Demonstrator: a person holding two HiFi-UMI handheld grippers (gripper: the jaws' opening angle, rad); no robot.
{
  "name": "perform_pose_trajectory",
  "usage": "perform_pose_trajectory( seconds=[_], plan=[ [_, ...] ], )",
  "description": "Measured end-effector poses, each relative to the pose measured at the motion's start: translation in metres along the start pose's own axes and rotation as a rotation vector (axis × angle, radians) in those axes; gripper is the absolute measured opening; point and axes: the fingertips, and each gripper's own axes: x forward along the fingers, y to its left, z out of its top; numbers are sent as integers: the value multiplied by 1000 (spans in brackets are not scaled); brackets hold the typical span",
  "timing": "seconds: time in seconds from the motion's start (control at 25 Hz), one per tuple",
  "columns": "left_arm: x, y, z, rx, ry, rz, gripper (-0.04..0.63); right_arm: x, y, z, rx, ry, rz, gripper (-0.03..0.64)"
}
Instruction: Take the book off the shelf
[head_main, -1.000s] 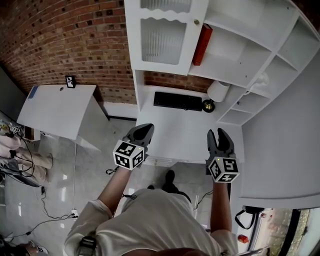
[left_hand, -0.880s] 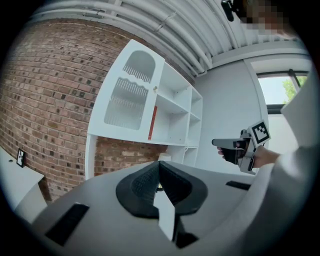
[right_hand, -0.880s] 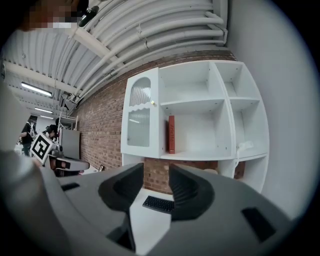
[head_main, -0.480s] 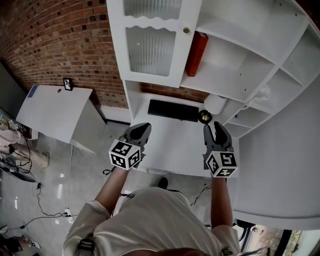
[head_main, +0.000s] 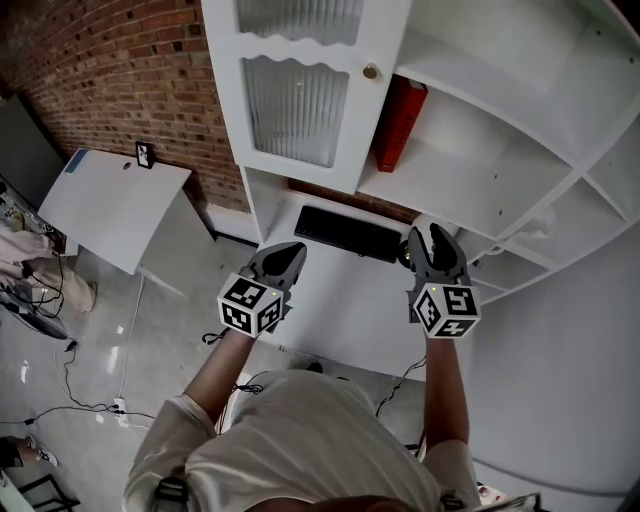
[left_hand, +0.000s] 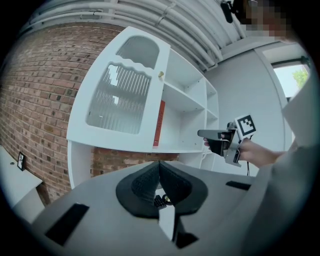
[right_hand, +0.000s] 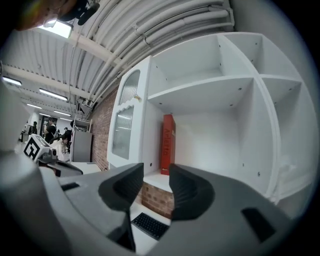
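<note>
A red book (head_main: 400, 122) stands upright on a white shelf (head_main: 450, 190), against the left wall of its open compartment, next to the ribbed glass cabinet door (head_main: 290, 110). In the right gripper view the book (right_hand: 167, 144) shows straight ahead, well beyond the jaws. My right gripper (head_main: 432, 243) is over the desk below the shelf; its jaws stand apart with nothing between them (right_hand: 156, 172). My left gripper (head_main: 285, 262) hovers at the desk's left part, shut and empty (left_hand: 160, 166). From there the book (left_hand: 160, 123) is far off, with the right gripper (left_hand: 220, 140) at the right.
A black keyboard (head_main: 348, 232) lies on the white desk (head_main: 340, 300) under the shelf. A brick wall (head_main: 120, 70) is behind. A white slanted table (head_main: 120, 195) stands left, with cables on the floor (head_main: 70, 380). More open white compartments (right_hand: 280, 125) extend right.
Both grippers have come nearer to the shelf and now hang over the desk by the keyboard. The book looms larger and closer. Both jaws stand as before.
</note>
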Motion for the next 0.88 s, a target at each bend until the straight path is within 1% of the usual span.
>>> perform_pose_trajectory(
  seconds=[0.2,0.4,0.56,0.88],
  plan=[
    [18,0,0,-18,-2,21,-6,37,-17,10,-8,-6,39,144],
    [28,0,-1,-21,6,21,-6,72,-26,16,6,13,63,153],
    [34,4,3,-20,0,13,-6,95,-31,17,15,23,55,153],
    [37,22,22,-13,-21,-16,-6,142,-37,21,31,59,18,190]
  ],
)
